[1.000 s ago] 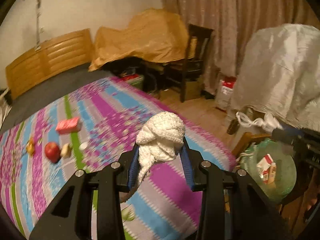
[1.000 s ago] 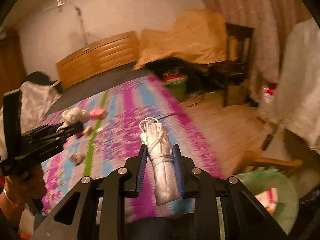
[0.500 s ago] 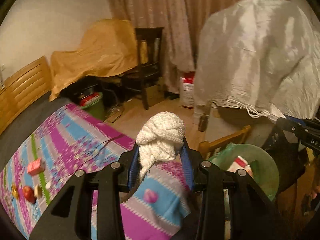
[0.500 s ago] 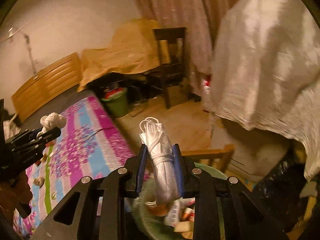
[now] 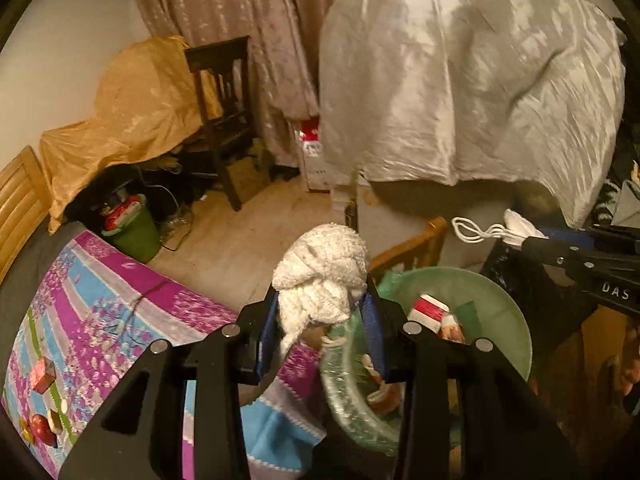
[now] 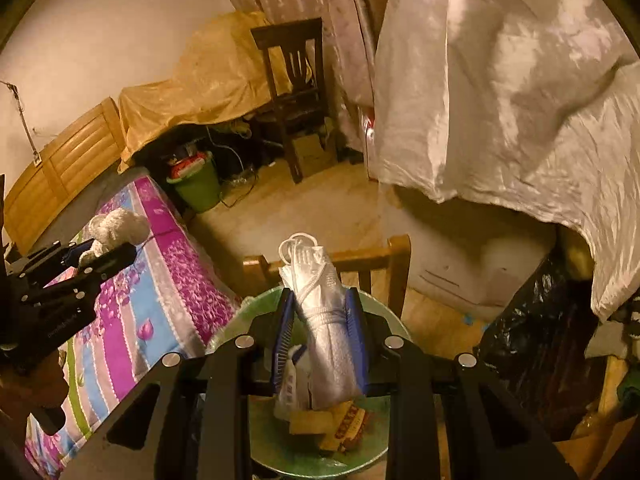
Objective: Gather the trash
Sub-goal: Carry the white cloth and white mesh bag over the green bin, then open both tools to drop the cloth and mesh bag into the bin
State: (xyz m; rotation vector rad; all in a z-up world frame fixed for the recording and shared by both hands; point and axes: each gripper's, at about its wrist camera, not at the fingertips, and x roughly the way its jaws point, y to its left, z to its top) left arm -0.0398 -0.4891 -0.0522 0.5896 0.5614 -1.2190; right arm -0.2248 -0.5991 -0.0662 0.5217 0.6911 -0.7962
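Observation:
My left gripper is shut on a crumpled white tissue wad, held at the bed corner beside the green-lined trash bin. In the right wrist view that wad sticks out of the left gripper over the bed. My right gripper is shut on a folded white face mask with its ear loops up, directly above the trash bin. Wrappers and a small red-and-white carton lie inside the bin. The mask also shows in the right gripper at the right of the left wrist view.
The bed has a purple, blue and grey striped cover with a red apple and a small red box on it. A low wooden stool stands behind the bin. A green bucket, a dark chair and a white draped sheet surround the floor.
Both grippers have swung from over the bed to the right toward the trash bin, each keeping its item. The right one now hangs over the bin opening.

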